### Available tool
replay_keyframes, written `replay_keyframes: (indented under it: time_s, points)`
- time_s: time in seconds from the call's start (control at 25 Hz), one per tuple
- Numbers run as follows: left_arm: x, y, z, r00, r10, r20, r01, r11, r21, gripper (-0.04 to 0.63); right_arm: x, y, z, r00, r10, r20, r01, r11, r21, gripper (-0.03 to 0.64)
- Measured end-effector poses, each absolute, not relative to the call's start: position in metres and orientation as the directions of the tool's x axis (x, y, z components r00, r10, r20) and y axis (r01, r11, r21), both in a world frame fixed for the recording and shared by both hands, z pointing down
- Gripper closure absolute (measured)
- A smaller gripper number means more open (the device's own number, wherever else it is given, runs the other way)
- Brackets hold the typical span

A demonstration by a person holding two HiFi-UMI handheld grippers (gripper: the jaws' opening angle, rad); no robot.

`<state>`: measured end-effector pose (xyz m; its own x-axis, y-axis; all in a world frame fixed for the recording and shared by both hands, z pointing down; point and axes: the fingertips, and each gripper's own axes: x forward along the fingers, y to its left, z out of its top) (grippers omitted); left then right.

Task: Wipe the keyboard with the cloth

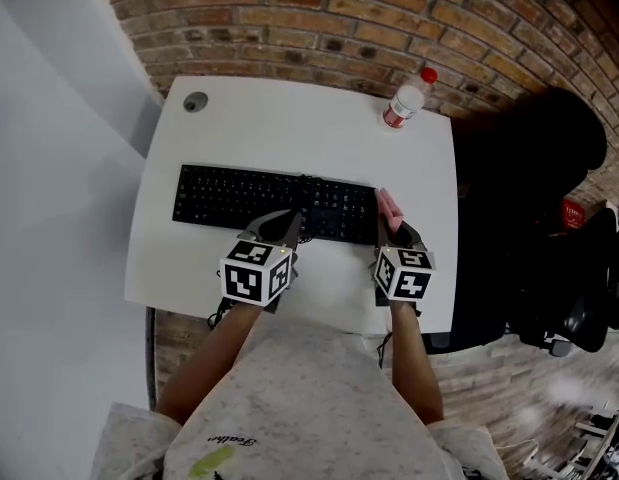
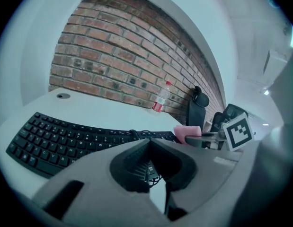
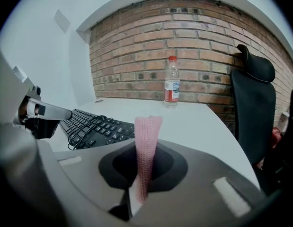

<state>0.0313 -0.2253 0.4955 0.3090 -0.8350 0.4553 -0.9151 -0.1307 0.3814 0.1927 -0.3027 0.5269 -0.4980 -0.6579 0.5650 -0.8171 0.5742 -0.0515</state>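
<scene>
A black keyboard (image 1: 239,196) lies across the middle of the white table (image 1: 289,118). My right gripper (image 1: 391,226) hovers at the keyboard's right end, shut on a folded pink cloth (image 1: 388,206). In the right gripper view the cloth (image 3: 147,136) stands upright out of the jaws, above the table just right of the keyboard (image 3: 96,126). My left gripper (image 1: 292,224) is over the keyboard's front edge near its middle. Its jaws are shut with nothing between them (image 2: 148,142). The left gripper view shows the keyboard (image 2: 51,138) to the left and the cloth (image 2: 186,132) to the right.
A plastic water bottle (image 1: 407,99) with a red cap stands at the back right of the table. A round cable grommet (image 1: 195,101) is at the back left corner. A black office chair (image 1: 529,168) is right of the table, and a brick wall (image 1: 389,18) is behind it.
</scene>
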Motion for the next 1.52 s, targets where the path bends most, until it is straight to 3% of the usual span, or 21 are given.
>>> replay_keyframes:
  time_s: [1.2, 1.52]
  points:
    - [-0.030, -0.210, 0.491, 0.179, -0.861, 0.475, -0.934, 0.003, 0.358, 0.600, 0.173, -0.364, 0.518, -0.557, -0.585, 0.589, -0.729, 0.685, -0.009, 0.591]
    - [-0.038, -0.206, 0.491, 0.176, -0.861, 0.476, -0.935, 0.005, 0.355, 0.600, 0.181, -0.383, 0.501, -0.535, -0.576, 0.618, -0.592, 0.777, 0.212, 0.591]
